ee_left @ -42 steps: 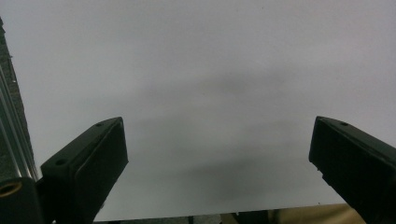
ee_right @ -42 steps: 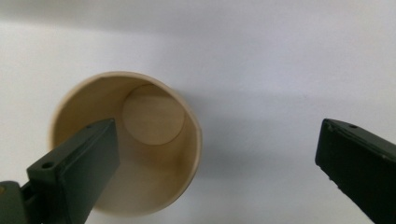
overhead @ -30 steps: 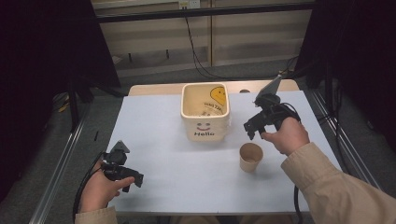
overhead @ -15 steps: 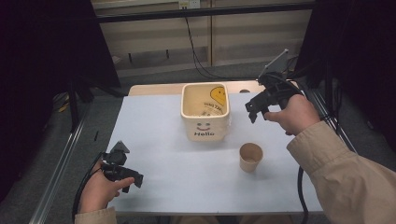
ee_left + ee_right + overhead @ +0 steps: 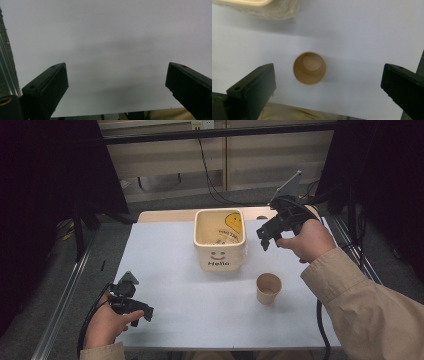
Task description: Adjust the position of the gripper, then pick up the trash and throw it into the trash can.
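White tabletop (image 5: pixel 175 270) is seen from above, with dark floor and metal framing around it and pale wall panels behind. At its right of centre a small brown paper cup (image 5: pixel 268 288) stands upright and apart from everything else; in the right gripper view the cup (image 5: pixel 310 67) is looked down into and appears empty. Beyond it, toward the far edge, a cream square bin (image 5: pixel 220 240) is set, marked with a smiley face and the word "Hello"; something pale and crumpled seems to lie inside, though what it is cannot be told. The right gripper (image 5: pixel 265 237) is held in the air just beside the bin's right wall, above and beyond the cup, its jaws spread wide with nothing between them. The left gripper (image 5: pixel 142 312) is kept low at the near left corner, well apart from both containers, its jaws likewise spread over bare tabletop. The step in hand is judged to be an approach to the cup; the next move would call for the right gripper to be lowered so the cup sits between the jaws before they are closed gently, since thin paper walls crush easily.
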Tool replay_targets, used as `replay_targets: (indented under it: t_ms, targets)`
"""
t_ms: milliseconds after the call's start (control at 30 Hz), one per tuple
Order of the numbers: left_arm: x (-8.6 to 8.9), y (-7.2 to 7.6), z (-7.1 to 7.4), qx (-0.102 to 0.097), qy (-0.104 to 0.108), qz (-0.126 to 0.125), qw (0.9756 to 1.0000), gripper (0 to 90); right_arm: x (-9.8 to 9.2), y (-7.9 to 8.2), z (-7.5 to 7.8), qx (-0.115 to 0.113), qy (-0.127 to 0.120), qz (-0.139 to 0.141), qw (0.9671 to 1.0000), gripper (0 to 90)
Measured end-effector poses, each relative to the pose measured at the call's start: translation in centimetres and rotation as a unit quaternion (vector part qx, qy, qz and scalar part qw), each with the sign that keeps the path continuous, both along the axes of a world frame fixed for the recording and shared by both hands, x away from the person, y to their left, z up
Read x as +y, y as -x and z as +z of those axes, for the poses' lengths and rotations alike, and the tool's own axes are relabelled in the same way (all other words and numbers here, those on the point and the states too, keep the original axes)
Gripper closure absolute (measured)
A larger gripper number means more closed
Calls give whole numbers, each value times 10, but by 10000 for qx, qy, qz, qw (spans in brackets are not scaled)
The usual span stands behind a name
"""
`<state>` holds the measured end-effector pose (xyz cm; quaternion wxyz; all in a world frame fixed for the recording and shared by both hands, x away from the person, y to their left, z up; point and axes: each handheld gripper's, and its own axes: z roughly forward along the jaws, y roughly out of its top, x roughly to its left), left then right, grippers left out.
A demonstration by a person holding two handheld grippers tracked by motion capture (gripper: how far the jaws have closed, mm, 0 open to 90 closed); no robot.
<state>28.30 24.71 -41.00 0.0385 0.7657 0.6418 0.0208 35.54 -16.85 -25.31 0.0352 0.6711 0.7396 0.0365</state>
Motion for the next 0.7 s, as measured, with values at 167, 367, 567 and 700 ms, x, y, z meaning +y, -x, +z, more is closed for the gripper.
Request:
replay_targets:
  t_ms: [167,367,567,700]
  targets:
    - [-1,0,0,-41,37,37,10000,43,17,0,-3,27,46,156,9999,0]
    - [-1,0,-1,-56,22,5,10000,43,23,-1,-6,54,95,269,9996,0]
    - [-1,0,-1,1,26,-1,10000,43,22,0,-6,-10,171,239,9996,0]
    - [0,0,0,-57,13,10,10000,44,21,2,-11,16,112,267,9996,0]
